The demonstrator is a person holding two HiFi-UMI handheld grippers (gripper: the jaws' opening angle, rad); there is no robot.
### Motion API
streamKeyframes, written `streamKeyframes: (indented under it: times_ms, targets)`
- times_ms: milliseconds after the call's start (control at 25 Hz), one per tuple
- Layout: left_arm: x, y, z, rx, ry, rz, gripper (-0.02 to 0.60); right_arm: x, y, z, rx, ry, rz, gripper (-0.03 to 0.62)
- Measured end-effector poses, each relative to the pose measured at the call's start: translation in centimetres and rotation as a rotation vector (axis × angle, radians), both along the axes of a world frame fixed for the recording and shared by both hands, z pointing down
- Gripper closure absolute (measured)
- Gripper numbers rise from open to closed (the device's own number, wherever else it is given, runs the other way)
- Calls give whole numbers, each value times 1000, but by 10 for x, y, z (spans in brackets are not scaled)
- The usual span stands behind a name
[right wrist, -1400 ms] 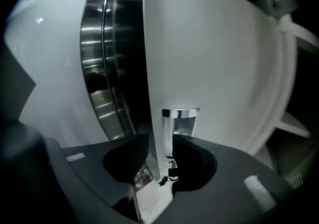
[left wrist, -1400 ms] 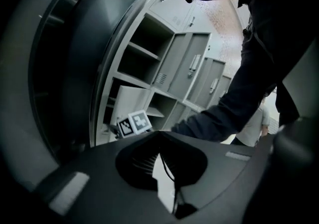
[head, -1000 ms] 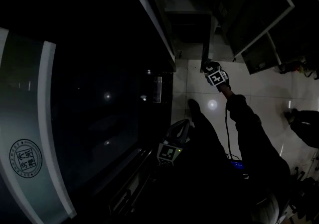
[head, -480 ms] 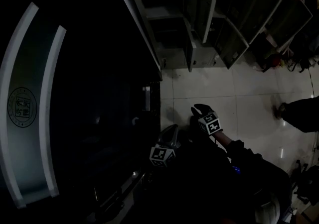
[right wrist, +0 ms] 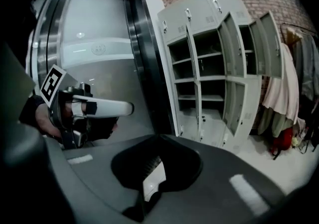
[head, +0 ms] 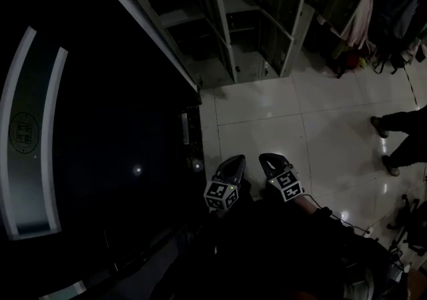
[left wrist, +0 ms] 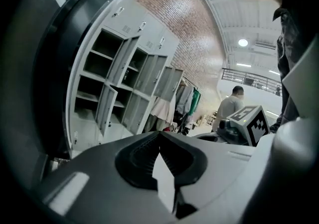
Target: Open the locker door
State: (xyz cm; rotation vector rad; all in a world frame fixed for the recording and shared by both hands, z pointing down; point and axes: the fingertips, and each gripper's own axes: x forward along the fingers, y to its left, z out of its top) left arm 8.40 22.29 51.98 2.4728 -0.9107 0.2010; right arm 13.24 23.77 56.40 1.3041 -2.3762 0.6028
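The grey lockers (head: 227, 19) stand at the top of the head view, several of their doors (head: 217, 5) hanging open over bare shelves. Both grippers sit low in that view, side by side over the tiled floor and well short of the lockers. My left gripper (head: 235, 160) is shut with nothing in it. My right gripper (head: 268, 157) is likewise shut and empty. In the left gripper view the jaws (left wrist: 159, 133) meet, with the lockers (left wrist: 124, 83) far ahead. The right gripper (right wrist: 159, 138) points at the open lockers (right wrist: 214, 68), and the left gripper (right wrist: 99, 108) shows at its left.
A dark curved wall with pale bands and a round emblem (head: 23, 132) fills the left. Clothes (head: 363, 19) hang right of the lockers. Someone's feet (head: 393, 139) stand on the white tiles (head: 267, 112) at the right. A cable (head: 340, 215) lies near me.
My right gripper has drawn back from an outstretched reach near the lockers to beside the left gripper. The head view has swung, so the lockers now sit farther up and more in view.
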Motion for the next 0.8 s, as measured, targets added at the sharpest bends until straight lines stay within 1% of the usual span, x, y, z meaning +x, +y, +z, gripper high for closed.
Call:
streamKeyframes:
  times_ms: [80,160,280,400,560,800]
  targets:
    - [34,18,-1,4,9,13,566,25,19,-4,22,-2,-4,592]
    - [57,38,0,5,23,8,566,47,39,-4,26,-12,5,592]
    - [82,70,4,-19,49,-1,566,74,68,-6,20,-28,34,592]
    - [104,92,5,-34,51,30,566,91,81,-12,36,-41,52,592]
    - [120,107,1,-11,39,62,566,99,88,-21,63,-55,42,592]
    - [123,117,-6,-1,37,29,566,98,93,-34,103,-74,0,592]
